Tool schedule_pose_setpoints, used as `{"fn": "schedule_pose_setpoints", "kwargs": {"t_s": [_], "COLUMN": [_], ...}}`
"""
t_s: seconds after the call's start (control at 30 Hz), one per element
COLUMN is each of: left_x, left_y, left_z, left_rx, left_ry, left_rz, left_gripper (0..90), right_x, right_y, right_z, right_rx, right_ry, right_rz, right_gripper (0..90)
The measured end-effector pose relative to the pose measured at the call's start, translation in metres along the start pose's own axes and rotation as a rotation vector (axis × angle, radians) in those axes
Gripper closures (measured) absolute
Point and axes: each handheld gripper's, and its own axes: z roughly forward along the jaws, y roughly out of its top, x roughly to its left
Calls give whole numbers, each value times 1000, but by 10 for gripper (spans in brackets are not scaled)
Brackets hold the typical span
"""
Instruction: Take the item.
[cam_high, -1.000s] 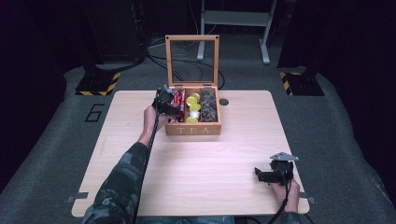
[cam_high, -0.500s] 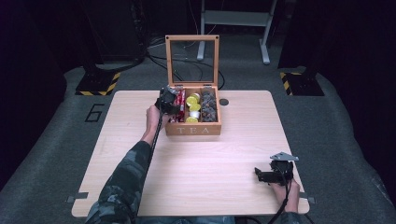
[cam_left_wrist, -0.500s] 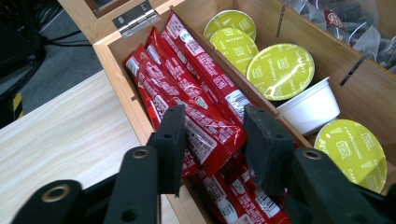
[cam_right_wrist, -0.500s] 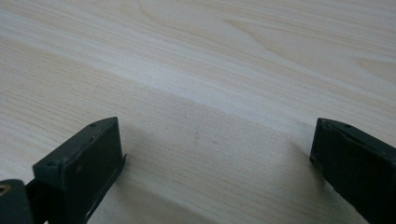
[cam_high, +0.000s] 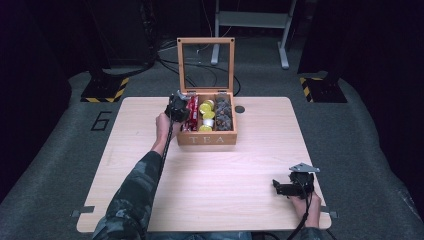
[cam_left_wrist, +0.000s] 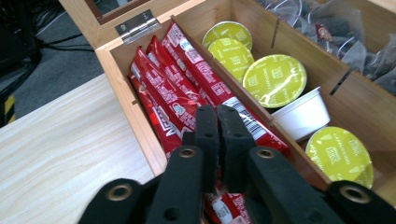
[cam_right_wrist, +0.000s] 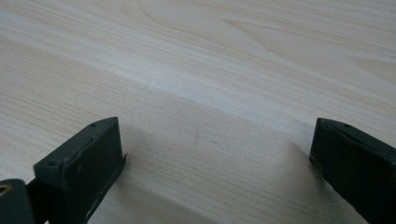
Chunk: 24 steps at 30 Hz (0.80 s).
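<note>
Tea box with the left tongs (cam_left_wrist: 217, 122) poised over its red sachets (cam_left_wrist: 187, 88); we read the scene from the high view and from the two gripper views. The wooden tea box (cam_high: 206, 140) stands open at the far middle of the bench (cam_high: 210, 175), its glazed lid (cam_high: 205, 65) raised upright behind it; the sachets fill the compartment at the box's left, the yellow-lidded capsules (cam_left_wrist: 274, 80) the middle one, and dark wrapped tea bags (cam_high: 223, 113) the one at the right. In the left gripper view the jaws of the left tongs are pressed together, pad against pad; whether a thin edge of a sachet lies between them we cannot tell, since the jaws themselves hide that spot. The relation that governs the coming move is this: the sachets lie directly beneath and just ahead of the left tongs' tips, and their long axis runs from the front wall of the box toward the hinge (cam_left_wrist: 138, 26), nearly in line with the jaws as that view shows them; we judge that a grasp across a sachet's narrow width would suit, with the lift kept clear of the divider beside the capsules. The right tongs (cam_high: 286, 188) rest near the bench's front right corner, well apart from the box, jaws spread wide over bare wood (cam_right_wrist: 196, 84); the left hand (cam_high: 162, 123) is plainly the nearer.
</note>
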Motion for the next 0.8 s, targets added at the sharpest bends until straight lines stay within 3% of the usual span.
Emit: {"fn": "schedule_pose_setpoints", "kwargs": {"t_s": [0.27,0.5,0.8], "left_x": [-1,1,-5], "left_y": [-4,-8,-14], "left_z": [0,-12,-28], "left_rx": [-10,-33,-58], "left_ry": [-6,-28,-49], "left_rz": [-10,-18,6], "left_gripper": [892,893,894], "right_x": [0,0,0], "right_y": [0,0,0], "right_z": [0,0,0], "right_rx": [2,2,1], "right_ry": [3,3,1], "right_rz": [-7,-7,-5], "right_gripper": [19,19,23]}}
